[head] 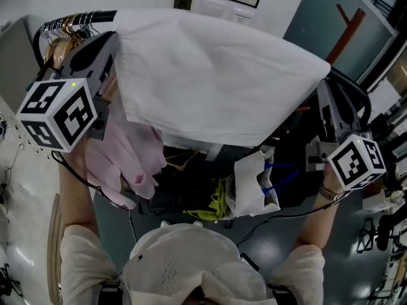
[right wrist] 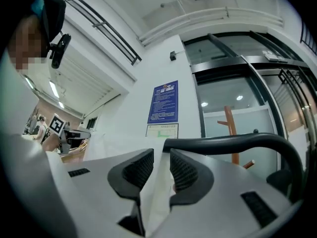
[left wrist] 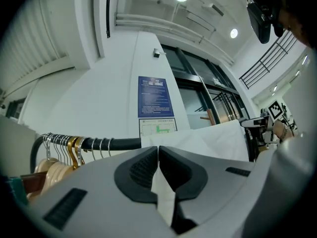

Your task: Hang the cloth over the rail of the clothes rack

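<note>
White fabric cloth [head: 210, 75], stretched across black tubular rail [left wrist: 119, 143] at twelve o'clock, corners pinched in left gripper [left wrist: 157, 152] fingers at nine and right gripper [right wrist: 161, 162] fingers at three; lower both evenly before release.

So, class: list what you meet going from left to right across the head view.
Left gripper's marker cube → pink garment → white cloth → right gripper's marker cube.

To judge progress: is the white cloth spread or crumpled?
Spread out: the white cloth stretches flat between the left gripper and right gripper, both shut on it.
</note>
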A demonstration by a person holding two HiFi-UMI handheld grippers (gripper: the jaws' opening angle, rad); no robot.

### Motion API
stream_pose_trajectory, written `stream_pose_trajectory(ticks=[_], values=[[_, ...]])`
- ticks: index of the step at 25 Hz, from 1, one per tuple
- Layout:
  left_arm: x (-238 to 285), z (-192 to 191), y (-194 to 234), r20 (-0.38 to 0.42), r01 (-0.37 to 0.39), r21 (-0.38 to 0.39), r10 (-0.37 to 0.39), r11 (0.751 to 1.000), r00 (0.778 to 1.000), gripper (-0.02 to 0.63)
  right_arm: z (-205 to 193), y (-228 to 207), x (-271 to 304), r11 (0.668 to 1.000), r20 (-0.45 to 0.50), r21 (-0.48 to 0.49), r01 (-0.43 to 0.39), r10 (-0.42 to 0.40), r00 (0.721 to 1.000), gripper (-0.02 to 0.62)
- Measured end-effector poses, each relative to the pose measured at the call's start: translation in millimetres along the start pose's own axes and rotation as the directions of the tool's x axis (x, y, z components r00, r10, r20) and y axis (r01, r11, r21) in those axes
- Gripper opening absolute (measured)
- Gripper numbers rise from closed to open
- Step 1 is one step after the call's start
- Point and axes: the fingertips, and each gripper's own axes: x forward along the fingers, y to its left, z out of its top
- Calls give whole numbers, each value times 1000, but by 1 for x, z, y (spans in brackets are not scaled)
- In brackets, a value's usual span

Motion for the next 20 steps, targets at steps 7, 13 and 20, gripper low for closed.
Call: stream_pose_trajectory(ticks=[7,13,20], values=[[1,7,-2,13,-21,85,20,996,1000,23,-1,12,12,997,-24,6,-74,74,997,91],[8,16,6,-28,-2,87,4,996,1000,23,4,11,6,995,-44,36,-91,92,995,91],[33,2,7,-132,28,118,-12,993,991,45,0,16,11,995,-76,-2,-97,96,992,92]])
